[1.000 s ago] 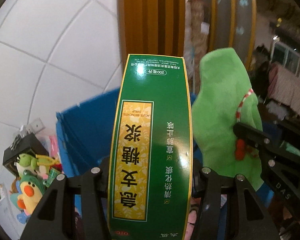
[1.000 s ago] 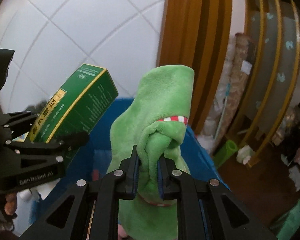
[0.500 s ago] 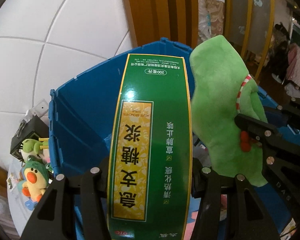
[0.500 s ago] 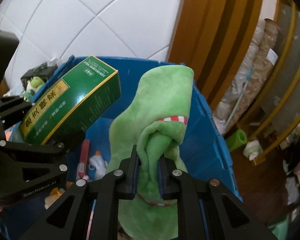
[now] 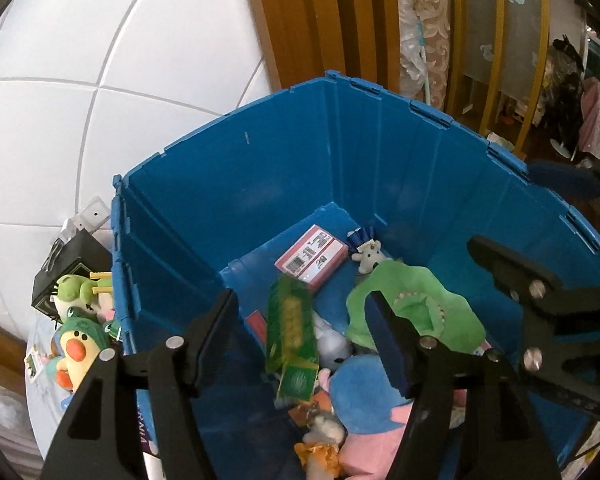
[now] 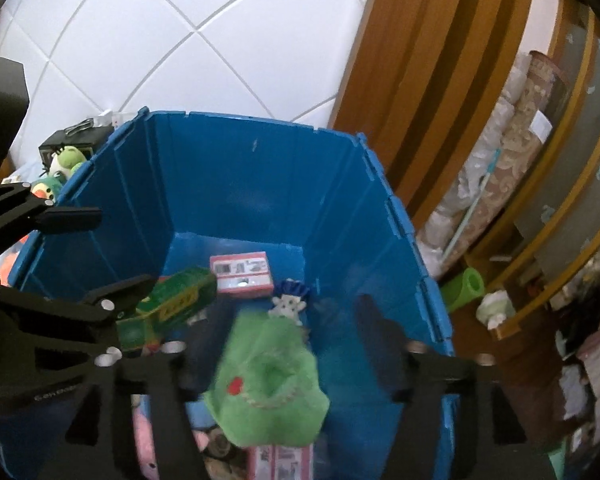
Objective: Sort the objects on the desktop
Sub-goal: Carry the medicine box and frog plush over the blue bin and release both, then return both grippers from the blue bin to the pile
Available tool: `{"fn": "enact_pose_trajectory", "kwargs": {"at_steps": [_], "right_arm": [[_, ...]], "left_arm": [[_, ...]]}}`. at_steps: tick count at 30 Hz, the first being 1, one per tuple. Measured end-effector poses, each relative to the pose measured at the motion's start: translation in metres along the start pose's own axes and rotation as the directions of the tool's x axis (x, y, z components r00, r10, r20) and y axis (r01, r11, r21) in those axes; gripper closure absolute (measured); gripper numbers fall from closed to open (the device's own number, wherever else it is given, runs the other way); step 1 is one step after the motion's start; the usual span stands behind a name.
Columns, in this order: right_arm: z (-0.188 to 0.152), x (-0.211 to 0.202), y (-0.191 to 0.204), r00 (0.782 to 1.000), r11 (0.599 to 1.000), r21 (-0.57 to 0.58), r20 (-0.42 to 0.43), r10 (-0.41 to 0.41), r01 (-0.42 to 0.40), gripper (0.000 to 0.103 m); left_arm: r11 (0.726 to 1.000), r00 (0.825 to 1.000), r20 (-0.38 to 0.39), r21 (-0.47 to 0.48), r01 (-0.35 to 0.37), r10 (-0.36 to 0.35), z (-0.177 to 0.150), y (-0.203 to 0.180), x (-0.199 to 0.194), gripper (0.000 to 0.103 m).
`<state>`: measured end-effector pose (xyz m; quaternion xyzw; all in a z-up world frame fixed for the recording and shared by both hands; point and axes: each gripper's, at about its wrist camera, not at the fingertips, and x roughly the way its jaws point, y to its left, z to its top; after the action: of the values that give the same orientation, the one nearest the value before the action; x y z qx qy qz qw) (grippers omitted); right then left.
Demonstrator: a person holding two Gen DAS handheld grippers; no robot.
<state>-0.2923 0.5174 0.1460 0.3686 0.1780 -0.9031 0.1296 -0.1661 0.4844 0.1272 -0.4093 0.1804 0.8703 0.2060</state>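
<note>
Green box point(image 5: 291, 330), blurred, and green plush point(image 5: 414, 306) lie in the blue bin point(image 5: 228, 184) below both spread, unloaded grippers, left point(image 5: 304, 332) and right point(image 6: 288, 344); only the left view shows the duck toy point(image 5: 76, 354) outside.

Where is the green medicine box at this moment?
The green medicine box lies inside the blue crate, seen between the open fingers in the left wrist view. The pink box is behind it and the green plush toy to its right.
</note>
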Motion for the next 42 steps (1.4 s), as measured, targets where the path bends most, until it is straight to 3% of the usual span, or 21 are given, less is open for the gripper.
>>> {"fn": "enact_pose_trajectory", "kwargs": {"at_steps": [2,5,13,19,25,31,38,42], "right_arm": [[-0.001,-0.006,0.001,1.0,1.0,-0.001,0.012,-0.009,0.009,0.013],[-0.002,-0.017,0.001,0.999,1.0,0.004,0.03,-0.019,0.019,0.0],[-0.008,-0.058,0.023,0.996,1.0,-0.011,0.085,-0.017,0.018,0.0],[-0.017,-0.102,0.056,0.983,0.999,-0.006,0.177,0.044,-0.043,0.0],[-0.024,-0.131,0.104,0.961,0.991,0.015,0.249,0.124,-0.132,0.0],[-0.025,-0.135,0.17,0.936,0.975,0.001,0.278,0.215,-0.224,0.0],[-0.023,-0.118,0.242,0.888,0.933,0.009,0.312,0.338,-0.359,0.0],[-0.021,-0.097,0.276,0.882,0.917,0.014,0.279,0.38,-0.399,0.0]], "left_arm": [[1.0,1.0,0.008,0.0,-0.002,0.002,-0.003,0.005,-0.002,0.038],[1.0,0.999,0.033,-0.004,0.0,0.0,-0.01,0.009,-0.013,0.038],[0.999,0.989,0.148,-0.046,0.021,-0.014,-0.037,0.033,-0.057,0.035],[0.993,0.97,0.239,-0.092,0.075,-0.051,-0.07,0.065,-0.09,0.035],[0.986,0.959,0.282,-0.156,0.063,-0.017,-0.115,0.114,-0.105,0.035],[0.973,0.968,0.245,-0.231,0.011,0.047,-0.177,0.182,-0.094,0.035],[0.921,0.987,0.101,-0.381,-0.08,0.128,-0.264,0.286,-0.064,0.035],[0.893,0.984,0.029,-0.425,-0.15,0.178,-0.318,0.345,-0.051,0.035]]}}
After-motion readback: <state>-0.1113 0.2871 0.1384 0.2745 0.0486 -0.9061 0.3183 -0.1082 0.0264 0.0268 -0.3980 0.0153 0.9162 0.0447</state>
